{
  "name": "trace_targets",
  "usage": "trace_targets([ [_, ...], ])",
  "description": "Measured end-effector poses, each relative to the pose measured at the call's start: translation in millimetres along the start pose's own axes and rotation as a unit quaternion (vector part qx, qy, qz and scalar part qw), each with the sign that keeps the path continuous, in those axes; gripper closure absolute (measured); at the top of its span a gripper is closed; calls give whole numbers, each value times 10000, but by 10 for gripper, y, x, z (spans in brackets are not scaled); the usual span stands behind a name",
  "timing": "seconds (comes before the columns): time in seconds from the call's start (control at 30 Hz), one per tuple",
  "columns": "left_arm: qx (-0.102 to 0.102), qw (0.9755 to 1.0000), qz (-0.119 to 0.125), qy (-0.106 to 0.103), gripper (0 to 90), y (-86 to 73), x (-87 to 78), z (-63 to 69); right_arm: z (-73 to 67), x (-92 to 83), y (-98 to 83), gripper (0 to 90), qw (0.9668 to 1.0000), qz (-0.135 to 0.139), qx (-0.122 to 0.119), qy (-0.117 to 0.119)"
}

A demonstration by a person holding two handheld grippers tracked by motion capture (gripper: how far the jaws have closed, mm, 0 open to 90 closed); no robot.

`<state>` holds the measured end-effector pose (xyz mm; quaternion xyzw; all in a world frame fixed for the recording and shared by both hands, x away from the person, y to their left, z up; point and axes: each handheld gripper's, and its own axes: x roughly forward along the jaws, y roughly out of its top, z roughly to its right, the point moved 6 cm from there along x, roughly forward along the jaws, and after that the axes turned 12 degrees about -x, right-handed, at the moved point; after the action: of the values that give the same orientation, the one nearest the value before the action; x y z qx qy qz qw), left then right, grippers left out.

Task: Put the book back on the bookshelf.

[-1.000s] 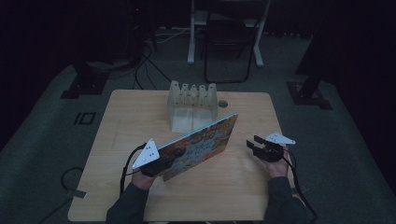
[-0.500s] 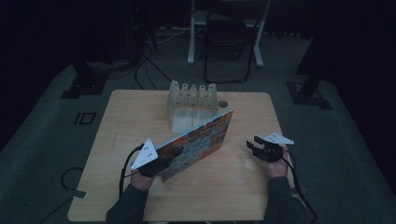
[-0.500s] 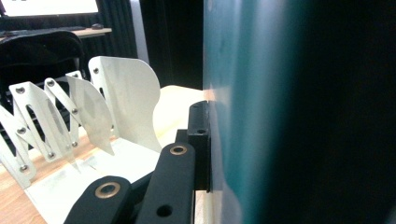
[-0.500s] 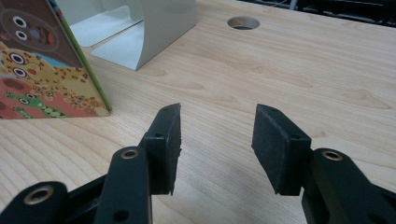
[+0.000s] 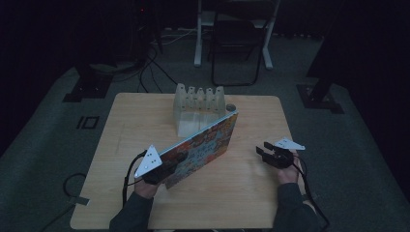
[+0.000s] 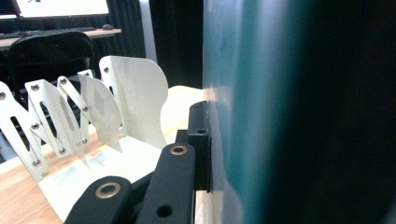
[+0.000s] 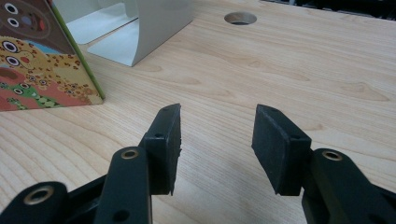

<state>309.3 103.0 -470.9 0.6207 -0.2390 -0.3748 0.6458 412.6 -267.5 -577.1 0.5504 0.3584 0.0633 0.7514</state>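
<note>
Cardboard-stiff and broad, the picture book looks light but unwieldy, tilted above the table by the rack. Left gripper clamps its near edge; right gripper gapes empty.

A large flat picture book with a bright, multicoloured cartoon cover stands on edge on the wooden table, tilted, its near end clamped between the jaws of the left gripper. Its far end reaches a white slotted book rack beyond those jaws. From the right gripper, whose jaws stand apart with nothing between them, the book's corner lies ahead and to the left.
</note>
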Motion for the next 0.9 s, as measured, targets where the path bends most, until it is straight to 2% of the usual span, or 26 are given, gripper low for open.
trace_targets([
  [0.67, 56, 10000, 80, 8, 816, 40, -45, 2, -19, 14, -8, 514, 10000, -12, -28, 35],
  [0.9, 18, 9999, 111, 48, 817, 58, -85, -32, -18, 13, -8, 514, 10000, -4, -26, 36],
])
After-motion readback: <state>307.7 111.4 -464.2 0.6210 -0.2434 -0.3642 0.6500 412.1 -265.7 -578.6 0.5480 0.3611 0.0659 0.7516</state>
